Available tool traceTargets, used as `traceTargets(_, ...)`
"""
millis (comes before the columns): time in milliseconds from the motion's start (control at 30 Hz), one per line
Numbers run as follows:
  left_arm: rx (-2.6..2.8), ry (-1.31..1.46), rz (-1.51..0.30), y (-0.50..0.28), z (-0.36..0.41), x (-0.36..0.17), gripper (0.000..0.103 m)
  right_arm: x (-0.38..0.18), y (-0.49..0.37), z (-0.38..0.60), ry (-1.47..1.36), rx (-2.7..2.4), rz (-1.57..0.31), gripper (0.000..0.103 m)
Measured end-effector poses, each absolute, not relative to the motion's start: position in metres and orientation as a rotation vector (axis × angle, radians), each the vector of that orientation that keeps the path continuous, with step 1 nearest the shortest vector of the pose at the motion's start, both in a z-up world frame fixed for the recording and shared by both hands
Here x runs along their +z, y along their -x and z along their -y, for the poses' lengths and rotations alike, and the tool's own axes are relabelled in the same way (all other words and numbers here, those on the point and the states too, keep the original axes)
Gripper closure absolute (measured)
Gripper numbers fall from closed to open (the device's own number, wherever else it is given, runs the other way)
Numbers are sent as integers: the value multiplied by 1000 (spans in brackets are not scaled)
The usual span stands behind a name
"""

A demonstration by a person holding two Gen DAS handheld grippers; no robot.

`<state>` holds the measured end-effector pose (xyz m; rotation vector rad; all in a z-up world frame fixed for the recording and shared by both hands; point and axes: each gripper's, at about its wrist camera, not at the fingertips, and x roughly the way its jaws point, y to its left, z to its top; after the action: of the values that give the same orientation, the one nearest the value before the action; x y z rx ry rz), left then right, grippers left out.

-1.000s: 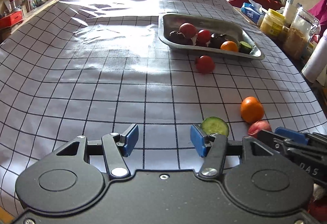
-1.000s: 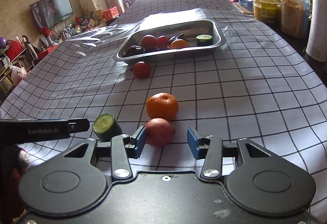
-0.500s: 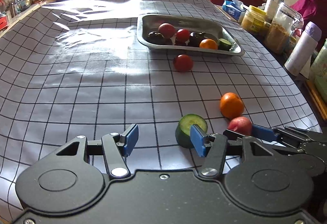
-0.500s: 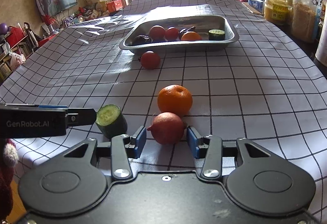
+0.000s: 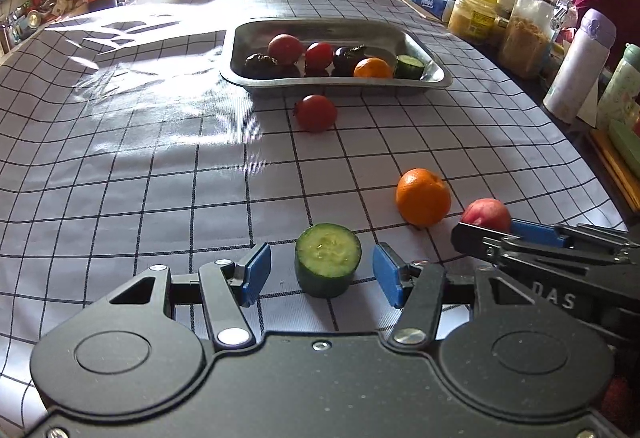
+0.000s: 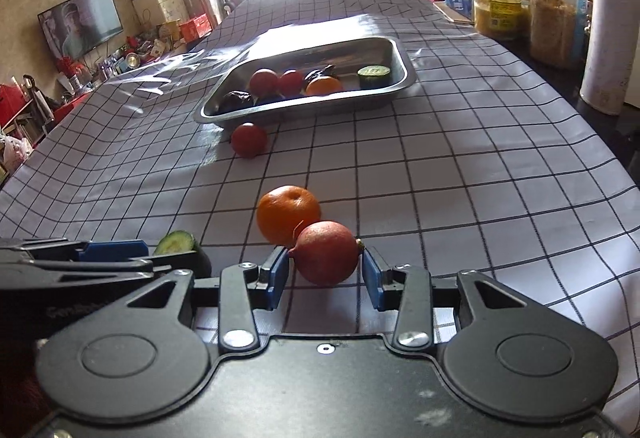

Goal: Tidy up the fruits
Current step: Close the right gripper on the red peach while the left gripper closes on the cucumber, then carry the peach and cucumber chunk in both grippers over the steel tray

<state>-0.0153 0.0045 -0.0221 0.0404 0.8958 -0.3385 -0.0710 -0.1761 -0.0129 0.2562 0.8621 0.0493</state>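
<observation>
Left wrist view: left gripper [image 5: 322, 274] fingers spread around cucumber chunk [image 5: 328, 260], not touching; firm, wet-slick, grip skin sides. Right gripper [image 6: 325, 280] fingers parted beside reddish fruit [image 6: 326, 252]; round, may roll.

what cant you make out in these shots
- Cucumber piece, right wrist view: mostly hidden behind the left gripper.
- Pink fruit, left wrist view: lower half hidden by the right gripper's finger.
- Dark fruits in the tray, both views: too small and shadowed to identify.
</observation>
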Motion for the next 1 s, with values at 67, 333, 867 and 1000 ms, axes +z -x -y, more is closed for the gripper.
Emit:
traceTargets(67,-329,-38,-901,12,-3,-24,42,-13,71,178,-259,43,-861,61)
traceTargets(333,-329,-5,-926,6,-2,-25,58,-12,65,181,-272,44,-887,61)
traceTargets(867,-297,45,-908,-48,-8,29,58,19,1,203,-400,94,-1004,61)
traceTargets(1000,-262,28,-880,-67,-2,41,58,30,-21,205,-387,52,-988,61)
